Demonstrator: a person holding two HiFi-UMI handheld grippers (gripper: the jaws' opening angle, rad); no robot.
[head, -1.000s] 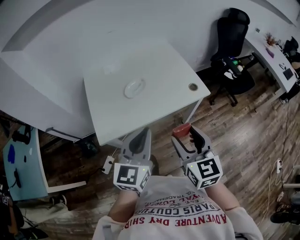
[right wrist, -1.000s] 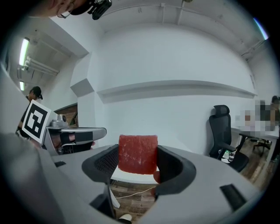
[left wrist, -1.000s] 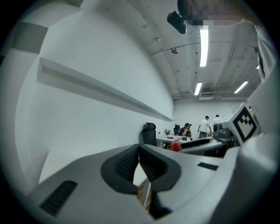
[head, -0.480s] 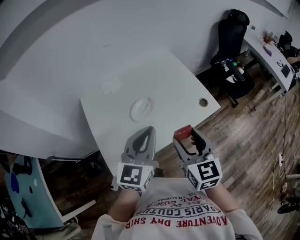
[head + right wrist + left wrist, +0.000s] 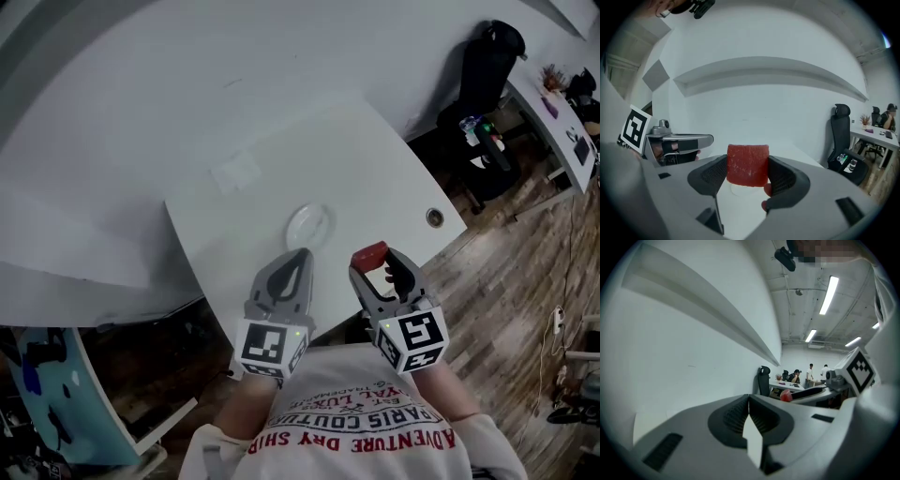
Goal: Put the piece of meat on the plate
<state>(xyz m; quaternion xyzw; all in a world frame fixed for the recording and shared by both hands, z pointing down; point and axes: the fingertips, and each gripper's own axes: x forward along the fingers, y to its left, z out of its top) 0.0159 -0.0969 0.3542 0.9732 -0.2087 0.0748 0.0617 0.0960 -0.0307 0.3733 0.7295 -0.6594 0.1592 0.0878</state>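
Closed in on the white tabletop (image 5: 375, 159) since a second ago, with its near edge now under the tips of the left gripper (image 5: 296, 262) and the right gripper (image 5: 377, 266), and the plate (image 5: 309, 225) drawn close ahead of both. Held side by side and apart, above that near edge, in the head view.

Pinched between the right jaws: the piece of meat (image 5: 368, 254), red, in the air just to the near right of the plate and not on it. Lying crosswise to the jaws as a short bar in the head view, its ends against them; nearly square, with a flat cut face toward the camera, in the right gripper view, so long axis hard to settle.

Pressed together on the left, with nothing between the jaws.

Only in the right gripper view: the plate's pale rim partly hidden beneath the meat, and fingertips (image 5: 765, 204) showing beside the right-hand jaw. Only in the left gripper view: the meat as a small red spot at right, the plate out of sight.

Cut off at the bottom of the head view: the person's printed shirt (image 5: 347, 427).
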